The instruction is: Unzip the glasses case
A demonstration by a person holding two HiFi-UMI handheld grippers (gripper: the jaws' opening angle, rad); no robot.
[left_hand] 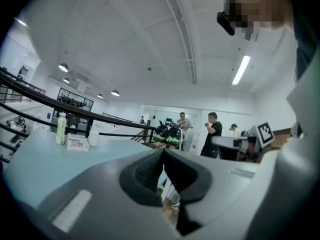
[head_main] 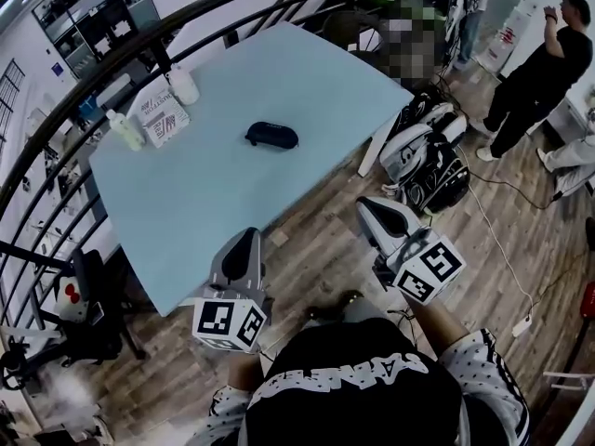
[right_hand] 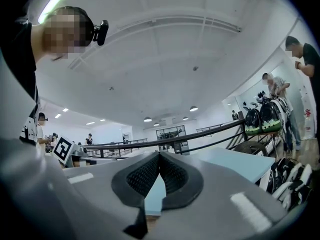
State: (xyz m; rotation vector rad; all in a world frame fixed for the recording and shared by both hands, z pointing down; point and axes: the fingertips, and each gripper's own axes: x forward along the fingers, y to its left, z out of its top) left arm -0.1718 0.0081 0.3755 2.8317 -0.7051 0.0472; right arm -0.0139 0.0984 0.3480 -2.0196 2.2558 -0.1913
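The dark glasses case point(head_main: 271, 136) lies zipped and alone in the middle of the light blue table point(head_main: 204, 193). Both grippers hover off the table's near corner, above the wooden floor and well short of the case. My left gripper point(head_main: 246, 238) is shut with nothing between its pads, which meet at their tips in the left gripper view point(left_hand: 162, 152). My right gripper point(head_main: 367, 207) is also shut and empty; its pads touch in the right gripper view point(right_hand: 159, 155). Neither gripper view shows the case.
At the table's far left stand a green-tinted bottle point(head_main: 125, 130), a printed box point(head_main: 165, 119) and a white jar point(head_main: 183, 85). Black-and-white bags point(head_main: 428, 161) sit on the floor to the right, near a standing person in black point(head_main: 539, 72). A dark railing point(head_main: 84, 82) curves along the left.
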